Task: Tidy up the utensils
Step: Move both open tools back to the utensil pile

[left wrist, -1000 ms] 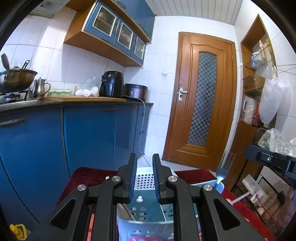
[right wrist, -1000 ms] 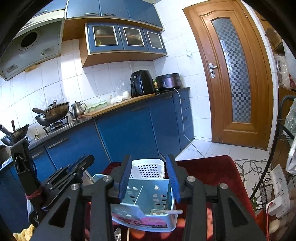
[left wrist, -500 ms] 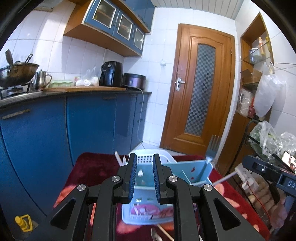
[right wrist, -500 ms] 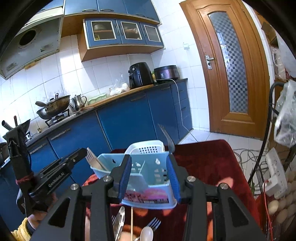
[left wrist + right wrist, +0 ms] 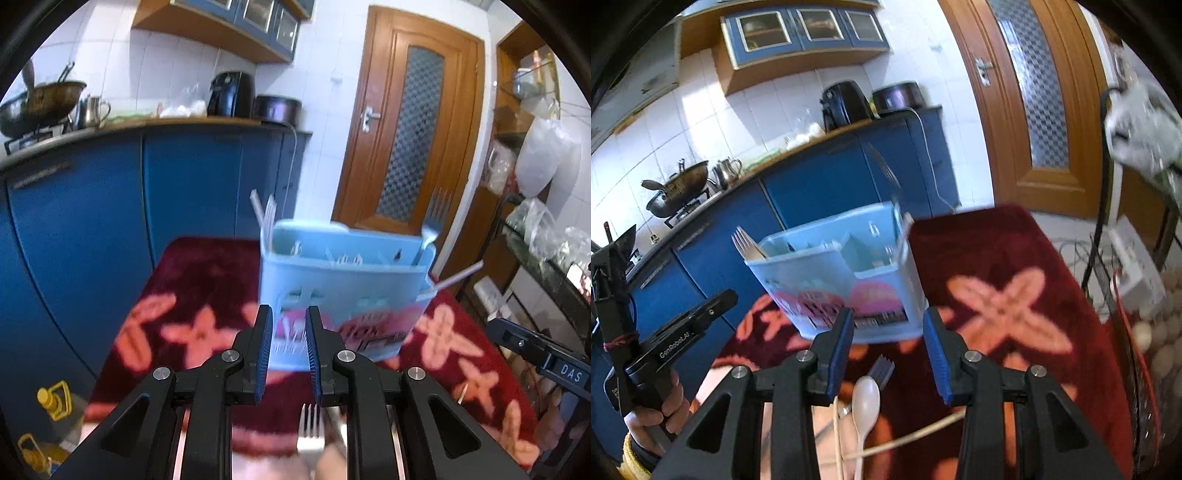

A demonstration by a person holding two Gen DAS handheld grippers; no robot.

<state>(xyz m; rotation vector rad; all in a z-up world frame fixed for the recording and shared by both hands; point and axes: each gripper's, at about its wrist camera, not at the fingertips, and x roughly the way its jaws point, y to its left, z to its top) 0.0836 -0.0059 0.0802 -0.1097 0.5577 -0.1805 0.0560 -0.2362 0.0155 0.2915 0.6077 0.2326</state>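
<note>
A light blue plastic utensil caddy (image 5: 343, 280) stands on the red flowered cloth (image 5: 199, 273), with a wooden fork (image 5: 269, 214) and a metal fork (image 5: 435, 210) sticking out of it. My left gripper (image 5: 289, 350) hovers just in front of it, its jaws a narrow gap apart with nothing between them. A metal fork (image 5: 310, 424) lies below it. My right gripper (image 5: 888, 343) is open and empty, short of the caddy (image 5: 842, 273). Under it lie a white spoon (image 5: 866, 398), a dark fork (image 5: 882, 369) and thin wooden sticks (image 5: 908, 439).
Blue kitchen cabinets (image 5: 110, 206) run along the left, and a wooden door (image 5: 410, 140) stands behind. A wire rack with eggs (image 5: 1160, 339) and a power strip (image 5: 1134, 269) stand right of the table. Yellow-capped bottles (image 5: 55, 402) stand on the floor at left.
Both grippers have come down and tilted toward the table. The caddy now sits higher in both views, and the loose fork, spoon and sticks have come into sight below the fingers.
</note>
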